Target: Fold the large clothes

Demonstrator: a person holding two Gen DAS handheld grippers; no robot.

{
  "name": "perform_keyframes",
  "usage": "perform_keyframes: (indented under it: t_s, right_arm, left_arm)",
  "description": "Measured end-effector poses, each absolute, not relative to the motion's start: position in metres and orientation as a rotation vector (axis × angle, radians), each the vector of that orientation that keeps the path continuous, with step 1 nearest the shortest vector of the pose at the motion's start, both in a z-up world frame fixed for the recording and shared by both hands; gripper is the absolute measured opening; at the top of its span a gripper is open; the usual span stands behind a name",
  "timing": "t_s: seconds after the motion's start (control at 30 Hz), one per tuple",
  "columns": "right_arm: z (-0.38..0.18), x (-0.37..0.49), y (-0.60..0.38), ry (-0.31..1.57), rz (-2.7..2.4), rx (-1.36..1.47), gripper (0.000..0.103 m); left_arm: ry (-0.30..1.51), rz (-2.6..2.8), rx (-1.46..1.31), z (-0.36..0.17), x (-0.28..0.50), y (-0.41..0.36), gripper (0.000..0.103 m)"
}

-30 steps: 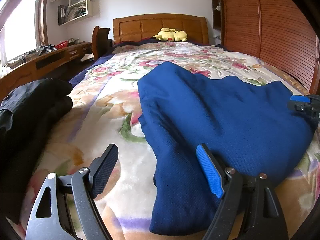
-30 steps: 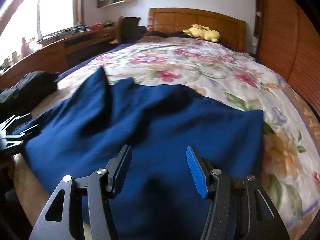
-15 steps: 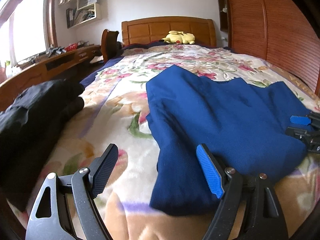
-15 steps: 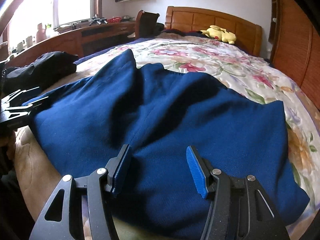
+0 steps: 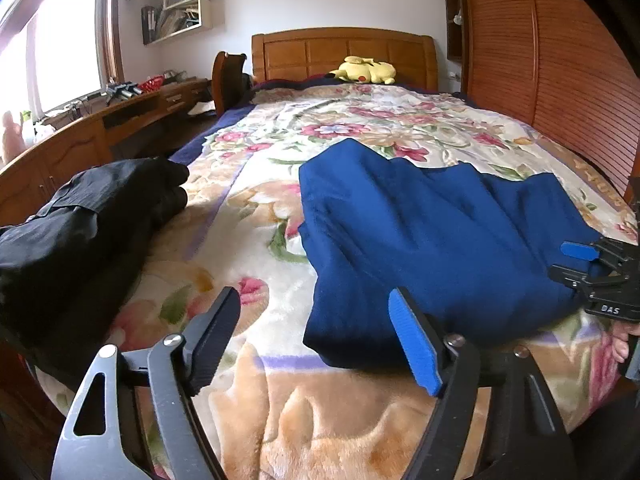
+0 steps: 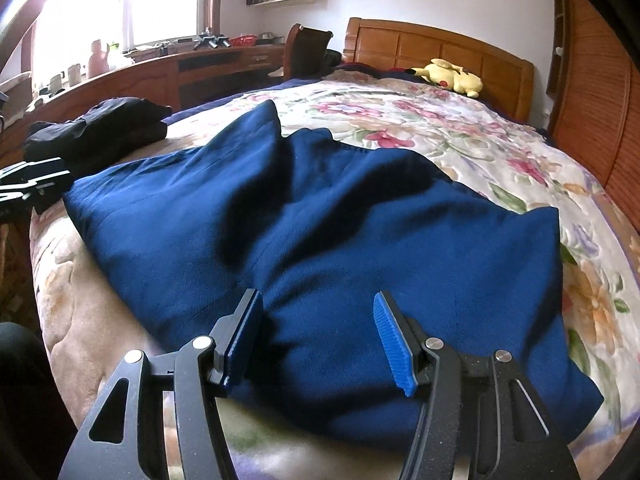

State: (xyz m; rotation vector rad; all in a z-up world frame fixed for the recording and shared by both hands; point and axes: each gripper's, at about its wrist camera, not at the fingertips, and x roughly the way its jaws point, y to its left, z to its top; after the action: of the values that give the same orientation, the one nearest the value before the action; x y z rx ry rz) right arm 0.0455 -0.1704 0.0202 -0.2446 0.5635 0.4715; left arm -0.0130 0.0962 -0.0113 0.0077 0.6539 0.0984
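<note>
A blue garment (image 5: 436,232) lies partly folded on a bed (image 5: 360,128) covered with a flowered blanket (image 5: 256,272), near the foot edge and toward the side where slatted wooden doors (image 5: 560,60) run along the wall. Its far edge rises in two peaks, and shallow creases cross its middle.

The left hand-held gripper (image 5: 316,336) hangs over the blanket just beside the garment's near left corner. Its jaws stand apart and have just been closing a little, with only the blanket and the corner of the cloth showing between them; the blue pad (image 5: 416,344) sits over the garment's edge without pinching it.

The right hand-held gripper (image 6: 316,340) hovers over the garment's near edge, released, its jaws apart and nothing clenched between the ridged pads (image 6: 394,346). In the left wrist view it appears at the right margin, with fingertips (image 5: 622,344) of the person showing beneath it.

A heap of black clothes (image 5: 84,220) rests on the bed's left side, well apart from the blue garment. A yellow plush toy (image 5: 366,70) lies against the wooden headboard (image 5: 340,52). A long wooden counter (image 6: 168,76) under the window (image 6: 120,4) carries small items, and a chair (image 6: 308,48) stands at its far end.
</note>
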Motion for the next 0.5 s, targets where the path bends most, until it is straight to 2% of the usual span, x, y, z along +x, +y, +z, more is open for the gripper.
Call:
perform_keyframes:
  t_s: [0.13,0.5]
  right_arm:
    - [0.021,0.048,-0.173,0.573,0.478,-0.230,0.061]
    - [0.027,0.032,-0.174,0.554,0.436,-0.238,0.061]
  left_arm:
    - [0.675,0.096,0.013,-0.014,-0.011,0.097,0.072]
    - [0.708,0.069,0.002,-0.037,0.000,0.090,0.072]
